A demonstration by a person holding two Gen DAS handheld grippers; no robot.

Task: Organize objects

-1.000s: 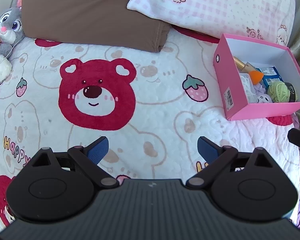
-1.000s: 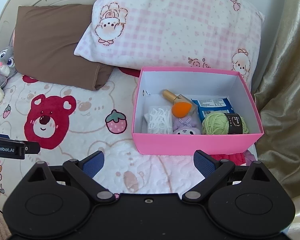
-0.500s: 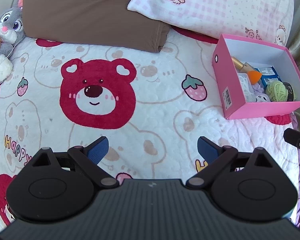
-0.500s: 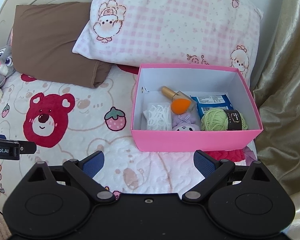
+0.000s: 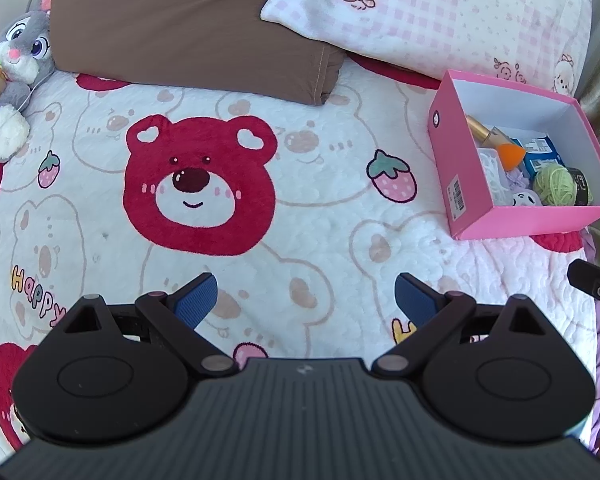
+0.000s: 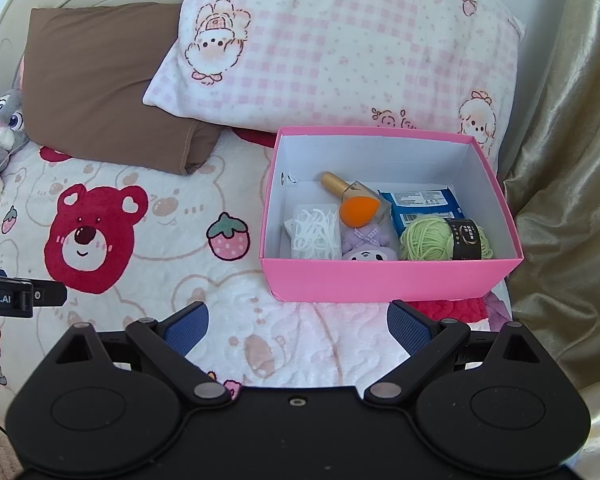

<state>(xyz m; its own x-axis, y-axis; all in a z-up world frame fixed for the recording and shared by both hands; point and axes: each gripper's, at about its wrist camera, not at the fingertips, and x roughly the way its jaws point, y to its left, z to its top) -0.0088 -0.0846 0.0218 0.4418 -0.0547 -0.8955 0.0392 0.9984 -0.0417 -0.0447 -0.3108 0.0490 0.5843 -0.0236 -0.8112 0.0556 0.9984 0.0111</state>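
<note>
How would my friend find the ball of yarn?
Look for the pink box on the bed, in front of the pink checked pillow. In its front right corner lies the green yarn ball. It is the only green thing there, with a black label around it.

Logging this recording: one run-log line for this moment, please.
left tongs open, empty | right tongs open, empty | pink box filled, on bed

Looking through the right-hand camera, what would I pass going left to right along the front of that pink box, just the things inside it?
Clear packet of white loops → purple plush toy → green yarn ball with its black label band, all inside the pink box.
</note>
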